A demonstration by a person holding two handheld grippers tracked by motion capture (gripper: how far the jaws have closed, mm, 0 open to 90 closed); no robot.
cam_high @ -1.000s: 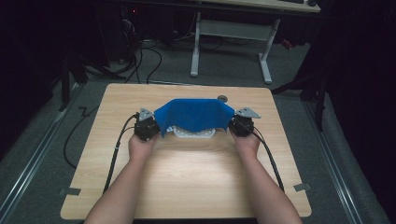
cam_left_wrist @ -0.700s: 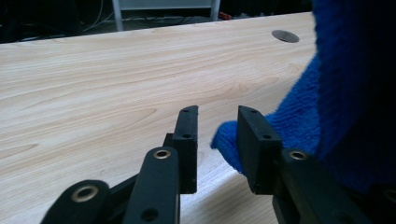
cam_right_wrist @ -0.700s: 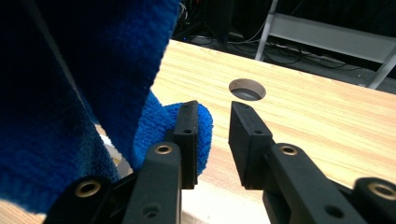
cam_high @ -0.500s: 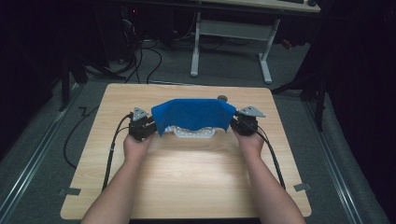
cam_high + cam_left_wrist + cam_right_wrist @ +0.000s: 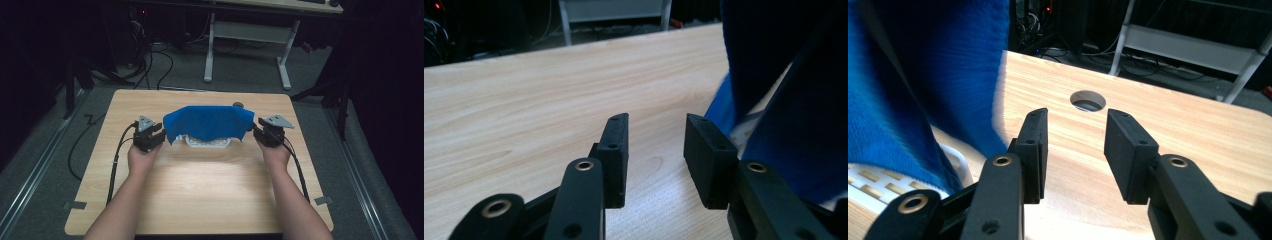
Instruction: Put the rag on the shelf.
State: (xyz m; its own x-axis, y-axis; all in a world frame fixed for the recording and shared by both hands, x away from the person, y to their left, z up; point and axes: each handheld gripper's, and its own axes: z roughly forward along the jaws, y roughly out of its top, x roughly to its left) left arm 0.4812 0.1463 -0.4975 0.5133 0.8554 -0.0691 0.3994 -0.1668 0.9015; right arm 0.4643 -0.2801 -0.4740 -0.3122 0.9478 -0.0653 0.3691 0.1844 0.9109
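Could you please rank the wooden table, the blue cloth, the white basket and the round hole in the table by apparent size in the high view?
1. wooden table
2. blue cloth
3. white basket, though the cloth hides most of it
4. round hole

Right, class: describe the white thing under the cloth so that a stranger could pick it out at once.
Start at the wooden table and find the blue cloth draped in its middle, between the two grippers. Peeking out below the cloth's near edge is a white slotted basket, mostly covered. It is the only white, perforated thing there; the cloth is soft and blue, the grippers black.
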